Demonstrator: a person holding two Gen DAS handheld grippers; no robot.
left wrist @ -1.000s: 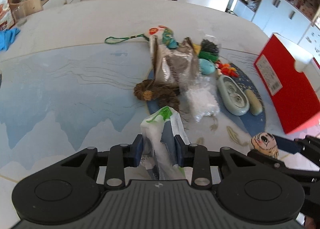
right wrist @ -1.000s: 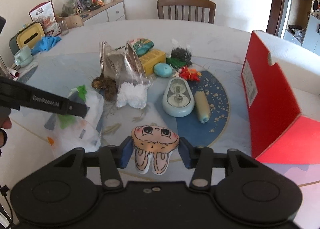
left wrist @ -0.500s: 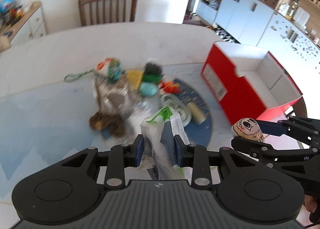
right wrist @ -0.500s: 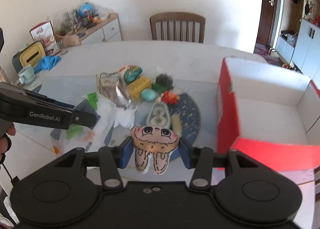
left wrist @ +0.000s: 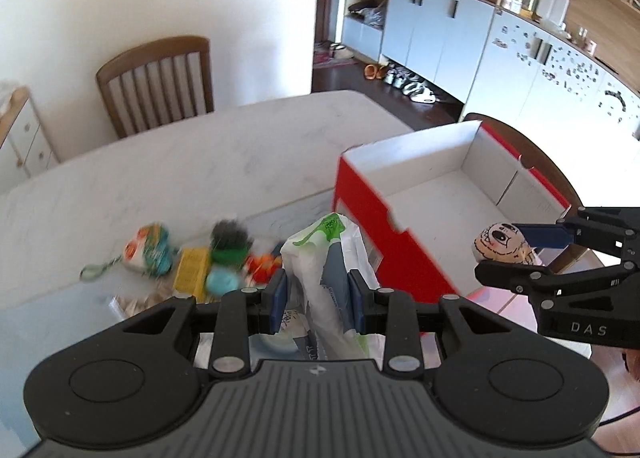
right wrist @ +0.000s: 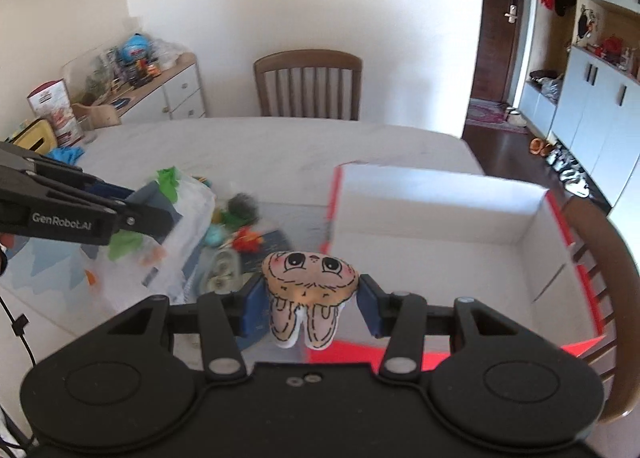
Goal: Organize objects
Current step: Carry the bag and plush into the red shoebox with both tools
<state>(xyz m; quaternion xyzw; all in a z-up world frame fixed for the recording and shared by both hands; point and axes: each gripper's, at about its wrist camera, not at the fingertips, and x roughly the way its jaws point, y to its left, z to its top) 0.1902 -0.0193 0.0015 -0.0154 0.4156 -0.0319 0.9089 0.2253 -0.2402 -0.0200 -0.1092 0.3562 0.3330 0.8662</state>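
My left gripper (left wrist: 318,300) is shut on a white plastic bag (left wrist: 326,258) with green print, held above the table. The same bag (right wrist: 160,226) hangs from that gripper in the right wrist view. My right gripper (right wrist: 310,304) is shut on a small plush bunny (right wrist: 310,282) with a drawn face, lifted near the front edge of the open red box (right wrist: 440,242). The bunny (left wrist: 502,246) also shows at the right in the left wrist view, over the box (left wrist: 436,194), whose white inside looks empty.
A heap of small items (left wrist: 200,262) lies on the blue mat on the white table (left wrist: 200,162): a yellow block, a teal egg shape, green and orange bits. Wooden chairs (right wrist: 308,86) stand at the far side and beside the box. Cabinets line the right wall.
Both grippers have risen and swung right toward the red box, each keeping its load. The heap of items has dropped lower and further left in both views.
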